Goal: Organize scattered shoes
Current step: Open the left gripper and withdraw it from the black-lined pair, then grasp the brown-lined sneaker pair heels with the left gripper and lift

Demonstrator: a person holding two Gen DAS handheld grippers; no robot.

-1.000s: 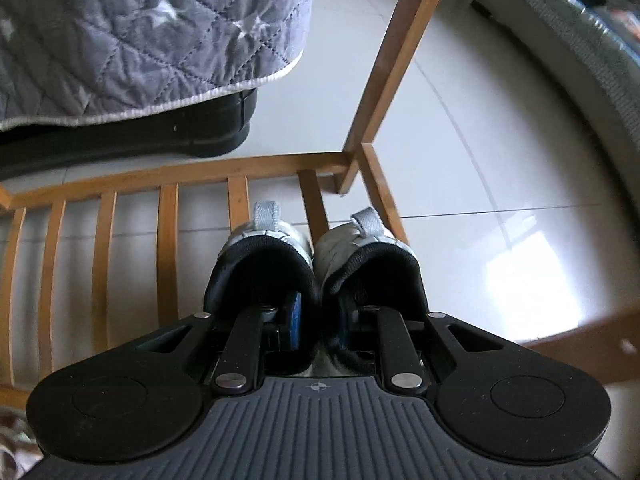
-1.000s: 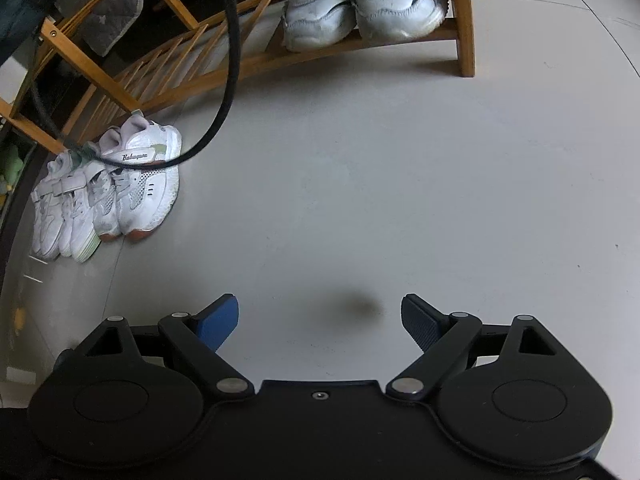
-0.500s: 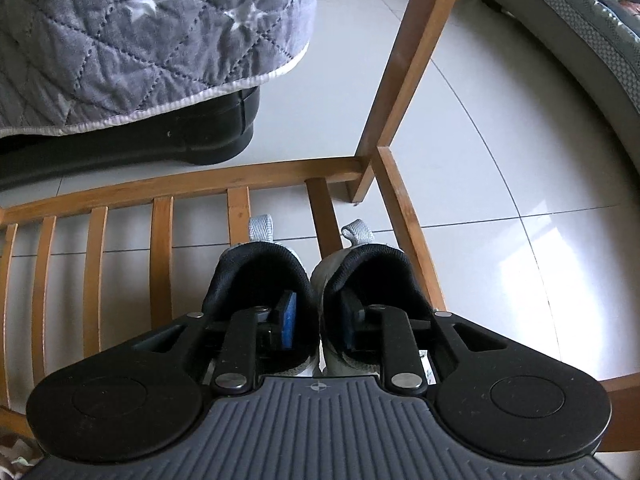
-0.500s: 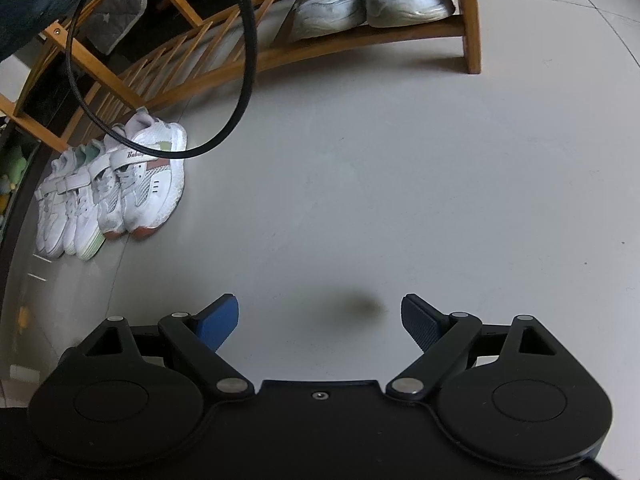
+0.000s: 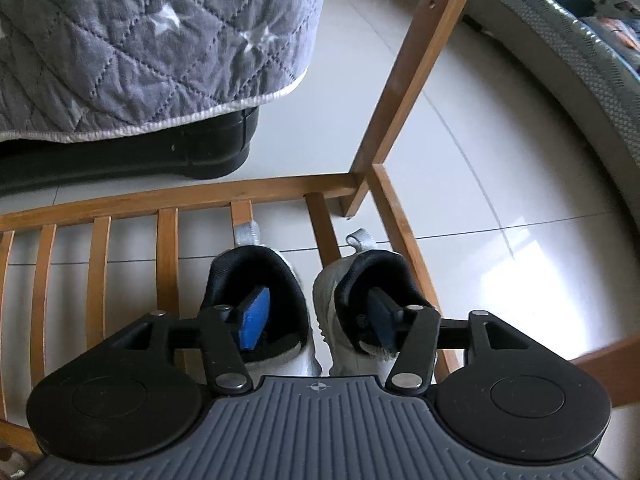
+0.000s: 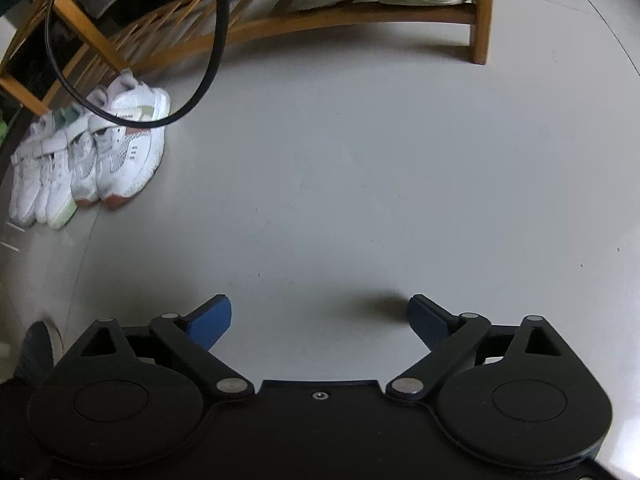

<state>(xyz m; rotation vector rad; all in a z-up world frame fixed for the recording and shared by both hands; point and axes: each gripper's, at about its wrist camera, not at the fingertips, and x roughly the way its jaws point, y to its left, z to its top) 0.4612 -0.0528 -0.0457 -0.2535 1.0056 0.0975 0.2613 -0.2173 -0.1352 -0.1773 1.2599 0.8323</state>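
Low in the centre of the left wrist view, a pair of grey sneakers [image 5: 312, 304] with black padded collars and grey heel loops sits side by side on the slatted lower shelf of a bamboo shoe rack [image 5: 168, 236], heels toward the upper part of the frame. The left gripper [image 5: 316, 314] has one blue rubber pad [image 5: 253, 318] inside the left shoe's opening and the other finger inside the right shoe; its jaws are opening, with the two inner collar walls between them and the pads no longer pressing. Smooth rounded slats run under the shoes, and an angled wooden post rises to the upper right. A quilted grey blanket [image 5: 160, 40] with white stars fills the upper left above a glossy black base. In the right wrist view, the right gripper [image 6: 320, 318] hangs spread wide over bare, pale, matte floor [image 6: 360, 160], opening, nothing between its fingers. White mesh-and-strap sneakers [image 6: 88, 160] cluster at middle left; a black cable [image 6: 132, 40] loops above them.
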